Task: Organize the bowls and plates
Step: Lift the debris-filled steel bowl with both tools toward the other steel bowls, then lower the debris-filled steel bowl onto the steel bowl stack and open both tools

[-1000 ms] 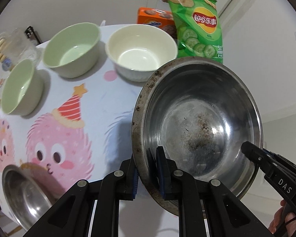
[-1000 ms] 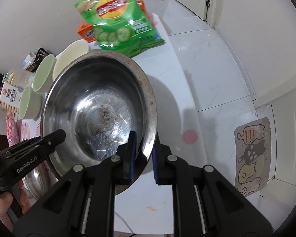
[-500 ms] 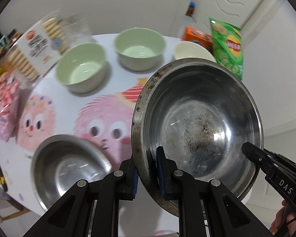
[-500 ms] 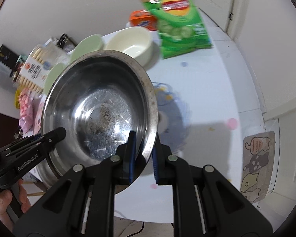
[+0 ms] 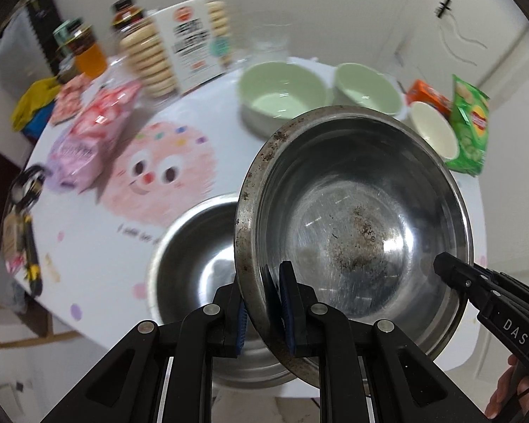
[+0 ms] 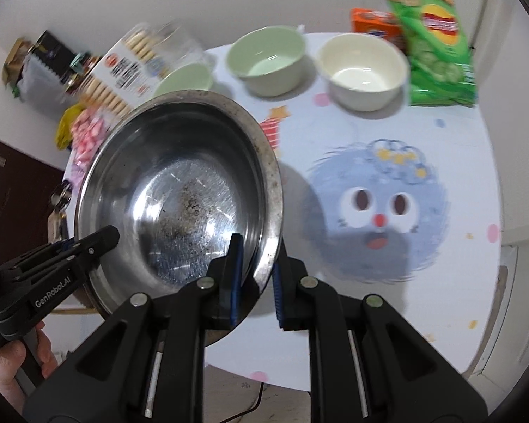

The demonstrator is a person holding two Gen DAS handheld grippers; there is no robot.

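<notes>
Left wrist view: left gripper [image 5: 264,312] clamped on the near rim of a stained steel bowl [image 5: 356,232], held tilted in the air above the counter [image 5: 88,246]. Just behind and below, a second steel bowl [image 5: 194,268] resting on the counter. Farther back, two green bowls [image 5: 282,95] side by side, then a cream bowl [image 5: 433,130] beside a chip bag [image 5: 470,123]. Right gripper [image 5: 444,268] at the opposite rim.

Right wrist view: right gripper [image 6: 255,280] straddling the steel bowl's [image 6: 180,190] rim, inner pad against the wall, outer pad seemingly just off it; cannot tell if truly clamped. Left gripper [image 6: 111,236] on the far rim. Cream bowl [image 6: 363,70] and green bowl [image 6: 268,58] behind, upright on the counter [image 6: 458,282].
</notes>
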